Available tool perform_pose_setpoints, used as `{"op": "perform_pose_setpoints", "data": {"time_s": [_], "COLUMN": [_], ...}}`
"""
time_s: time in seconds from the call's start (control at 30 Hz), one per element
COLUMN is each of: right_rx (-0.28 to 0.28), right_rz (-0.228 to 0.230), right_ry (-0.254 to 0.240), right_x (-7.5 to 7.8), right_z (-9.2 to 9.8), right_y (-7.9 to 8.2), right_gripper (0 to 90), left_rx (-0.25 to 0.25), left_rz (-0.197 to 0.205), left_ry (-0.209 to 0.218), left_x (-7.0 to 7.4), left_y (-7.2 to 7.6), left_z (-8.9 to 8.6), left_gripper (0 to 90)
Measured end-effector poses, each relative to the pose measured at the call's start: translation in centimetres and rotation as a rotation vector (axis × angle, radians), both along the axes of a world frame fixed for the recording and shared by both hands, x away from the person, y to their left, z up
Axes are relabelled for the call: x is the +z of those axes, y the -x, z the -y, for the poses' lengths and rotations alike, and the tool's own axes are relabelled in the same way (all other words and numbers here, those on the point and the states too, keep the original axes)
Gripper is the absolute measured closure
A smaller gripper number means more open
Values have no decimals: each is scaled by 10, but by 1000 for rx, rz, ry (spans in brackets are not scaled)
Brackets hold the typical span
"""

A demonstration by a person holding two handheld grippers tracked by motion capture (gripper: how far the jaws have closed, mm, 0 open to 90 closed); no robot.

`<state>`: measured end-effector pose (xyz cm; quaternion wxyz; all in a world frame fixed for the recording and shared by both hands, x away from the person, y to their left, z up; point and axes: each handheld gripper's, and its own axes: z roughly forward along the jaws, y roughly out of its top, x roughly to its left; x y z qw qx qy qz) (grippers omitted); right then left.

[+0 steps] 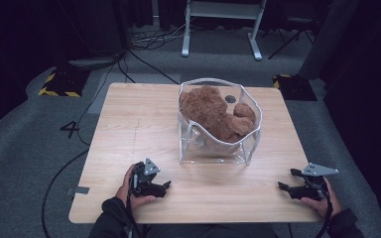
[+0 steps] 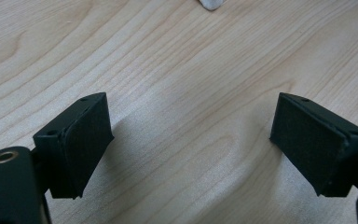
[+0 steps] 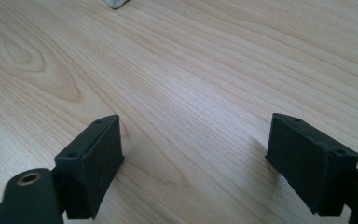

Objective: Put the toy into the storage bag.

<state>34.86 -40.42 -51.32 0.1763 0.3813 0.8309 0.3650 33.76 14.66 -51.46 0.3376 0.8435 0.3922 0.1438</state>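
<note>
A brown fluffy plush toy [image 1: 217,113] lies inside a clear plastic bag with white edging [image 1: 252,130], which stands on the light wooden table [image 1: 129,129]. The bag is ahead of both grippers, between them and well apart from each. The left gripper [image 1: 164,187] rests low over bare wood, jaws wide apart and empty. The right gripper [image 1: 286,180] is the same, jaws spread, nothing between.

Brown plush toy [image 1: 217,113] partly hidden by clear bag [image 1: 250,144] wall | pale object [image 2: 210,3] cropped at frame top, unidentifiable | person's forearms cut off below
</note>
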Motion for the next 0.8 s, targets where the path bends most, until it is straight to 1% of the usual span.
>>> {"op": "perform_pose_setpoints", "data": {"time_s": [0.8], "right_rx": [-9], "right_rz": [-1], "right_ry": [-1], "right_x": [0], "right_z": [0], "right_y": [0], "right_gripper": [179], "left_rx": [-4], "left_rz": [2], "left_ry": [-2], "left_x": [0], "left_y": [-1], "left_z": [0], "left_gripper": [124]}}
